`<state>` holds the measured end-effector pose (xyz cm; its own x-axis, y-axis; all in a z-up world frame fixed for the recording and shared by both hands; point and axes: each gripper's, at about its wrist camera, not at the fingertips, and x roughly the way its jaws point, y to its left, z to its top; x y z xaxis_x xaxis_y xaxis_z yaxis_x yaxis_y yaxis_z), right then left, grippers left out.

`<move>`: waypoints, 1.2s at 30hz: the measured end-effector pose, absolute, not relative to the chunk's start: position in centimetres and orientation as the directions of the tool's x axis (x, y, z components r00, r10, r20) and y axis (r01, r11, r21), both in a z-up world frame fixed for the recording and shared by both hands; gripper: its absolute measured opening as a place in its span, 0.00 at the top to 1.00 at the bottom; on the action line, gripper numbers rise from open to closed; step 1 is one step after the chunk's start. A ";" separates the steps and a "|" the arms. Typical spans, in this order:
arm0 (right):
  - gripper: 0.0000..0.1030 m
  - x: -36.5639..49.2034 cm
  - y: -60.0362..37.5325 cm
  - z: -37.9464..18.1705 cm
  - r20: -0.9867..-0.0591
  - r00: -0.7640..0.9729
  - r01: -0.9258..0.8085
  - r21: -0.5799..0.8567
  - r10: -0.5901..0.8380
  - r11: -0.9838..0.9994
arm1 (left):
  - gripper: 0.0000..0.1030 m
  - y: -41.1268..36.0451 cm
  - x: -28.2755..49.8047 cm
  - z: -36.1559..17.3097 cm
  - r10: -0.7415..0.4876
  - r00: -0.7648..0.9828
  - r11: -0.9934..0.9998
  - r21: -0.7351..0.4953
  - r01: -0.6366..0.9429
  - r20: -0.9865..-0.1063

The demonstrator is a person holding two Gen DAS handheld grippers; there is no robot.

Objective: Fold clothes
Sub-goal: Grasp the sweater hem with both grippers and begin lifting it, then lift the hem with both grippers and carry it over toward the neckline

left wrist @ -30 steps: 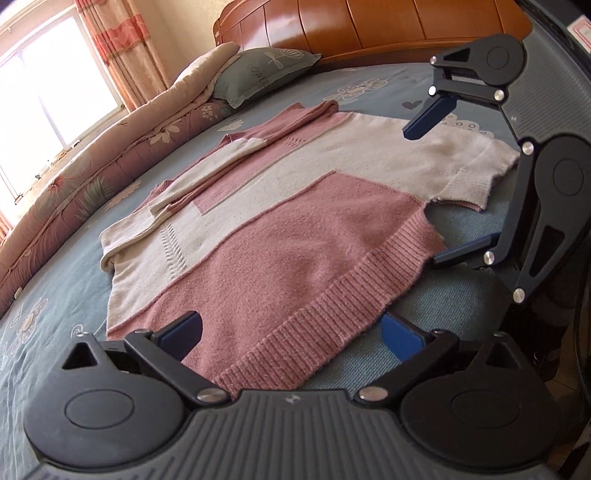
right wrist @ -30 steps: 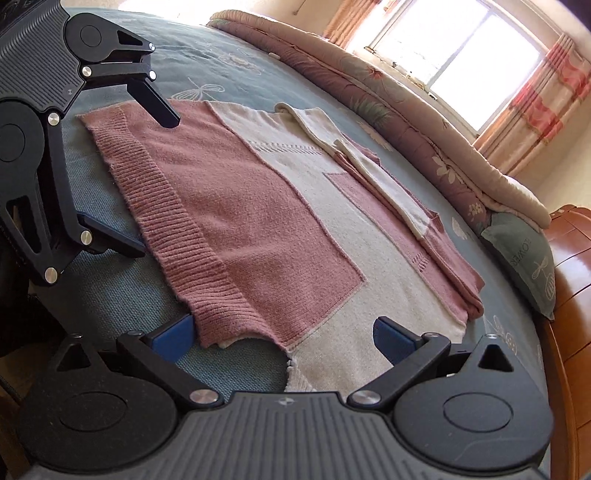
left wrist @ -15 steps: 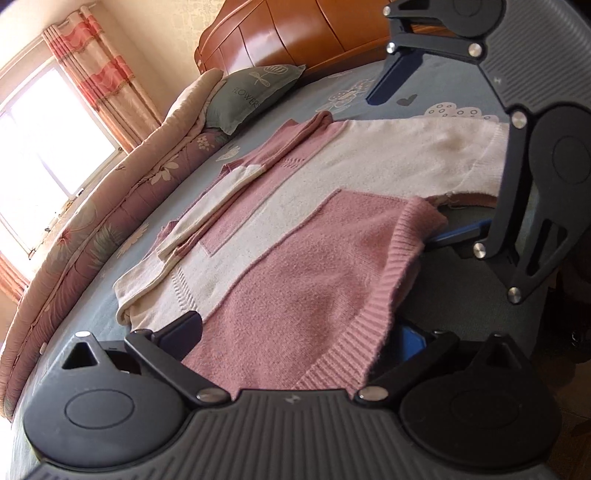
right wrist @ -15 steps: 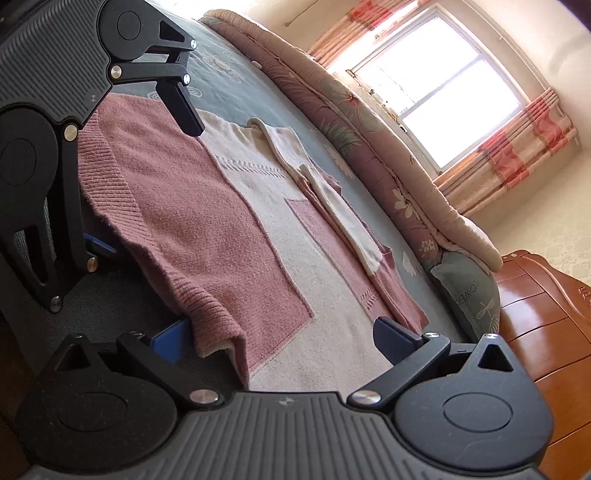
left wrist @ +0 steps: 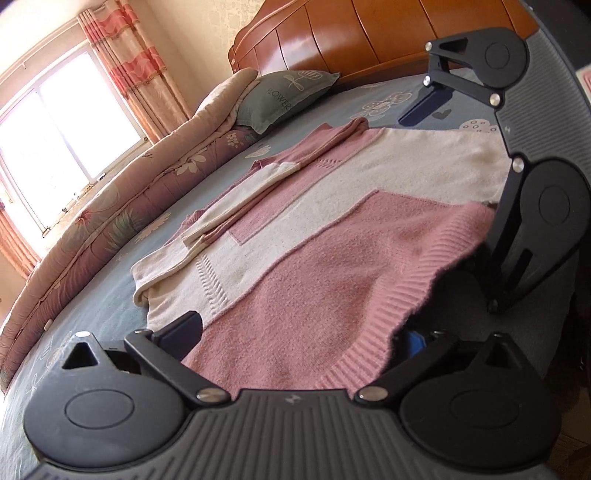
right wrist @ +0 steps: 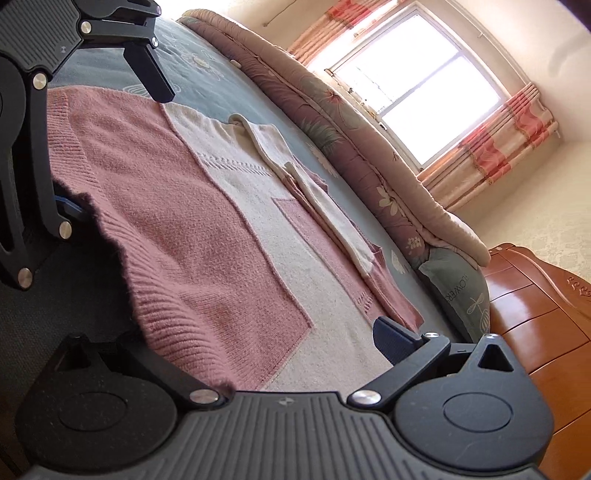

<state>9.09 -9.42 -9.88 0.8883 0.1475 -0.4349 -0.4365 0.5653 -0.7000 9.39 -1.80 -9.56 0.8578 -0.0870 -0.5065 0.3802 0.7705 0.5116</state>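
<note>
A pink and cream knitted sweater (left wrist: pixel 314 258) lies spread on the bed, its sleeves folded in along the far side. Its ribbed pink hem (left wrist: pixel 424 280) is raised off the sheet at the near edge. My left gripper (left wrist: pixel 295 336) is open and straddles the hem, with the knit draped over its right finger. My right gripper (right wrist: pixel 266 343) is open too; the hem (right wrist: pixel 166 306) covers its left finger. In each wrist view the other gripper shows at the side: the right gripper (left wrist: pixel 454 173) and the left gripper (right wrist: pixel 110 144), both with jaws wide around the hem.
The blue-grey patterned sheet (left wrist: pixel 110 288) stretches around the sweater. A rolled floral quilt (left wrist: pixel 110 210) runs along the far side below the window. A grey-green pillow (left wrist: pixel 288 96) leans at the wooden headboard (left wrist: pixel 351 33).
Both grippers have pushed in at the sweater's hem and dropped low. The hem, flat on the sheet a second ago, now rides up over their lower fingers.
</note>
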 end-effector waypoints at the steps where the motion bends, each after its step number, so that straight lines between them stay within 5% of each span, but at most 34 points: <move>1: 0.00 9.2 -10.0 -10.0 -0.425 0.896 -0.419 -0.714 0.128 0.561 | 0.01 -1.6 9.3 -9.8 -0.064 0.862 0.760 0.535 0.369 -0.503; 11: 0.00 9.5 -13.2 -10.4 -0.401 0.914 -0.305 -0.768 -0.053 0.563 | 0.00 -2.3 9.3 -10.5 0.020 0.901 0.668 0.676 0.311 -0.434; 24: 0.00 9.0 -14.8 -9.9 -0.458 0.868 -0.265 -0.754 -0.192 0.601 | 0.00 -0.4 9.2 -10.3 0.069 0.891 0.682 0.673 0.286 -0.448; 36: 0.00 9.4 -15.2 -10.4 -0.386 0.903 -0.214 -0.786 -0.190 0.580 | 0.00 -0.1 9.4 -10.5 0.087 0.893 0.710 0.657 0.255 -0.441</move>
<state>9.40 -15.21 -10.43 0.9027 -0.1899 -0.3861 -0.2142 0.5798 -0.7861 9.40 -0.09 -10.46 0.8932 0.0868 -0.4412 0.2553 0.7097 0.6566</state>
